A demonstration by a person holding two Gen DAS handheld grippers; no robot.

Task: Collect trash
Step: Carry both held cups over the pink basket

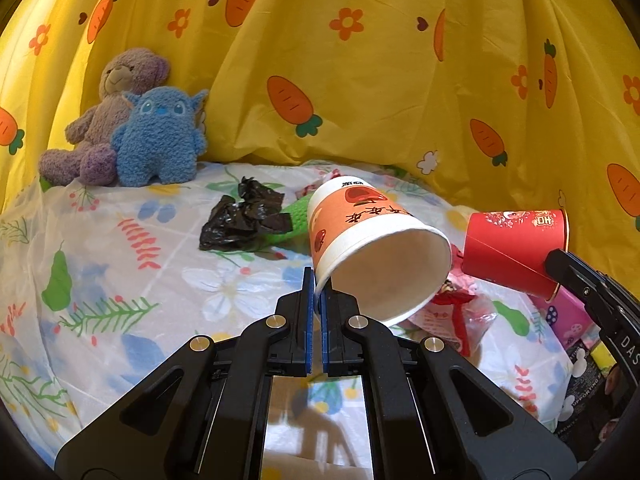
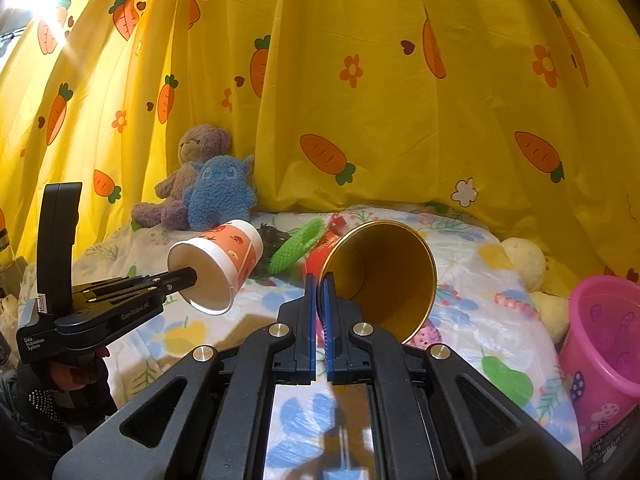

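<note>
The left gripper (image 1: 316, 284) is seen clamped tight on the rim of the orange-and-white paper cup (image 1: 372, 248), which is held tilted above the floral plastic-covered table (image 1: 120, 264), mouth toward the camera. The right gripper (image 2: 320, 292) is pinched just as narrowly on the rim of the red paper cup with gold lining (image 2: 384, 276), likewise lifted and tipped. A crumpled black plastic bag (image 1: 244, 220) is left lying on the table beyond.
</note>
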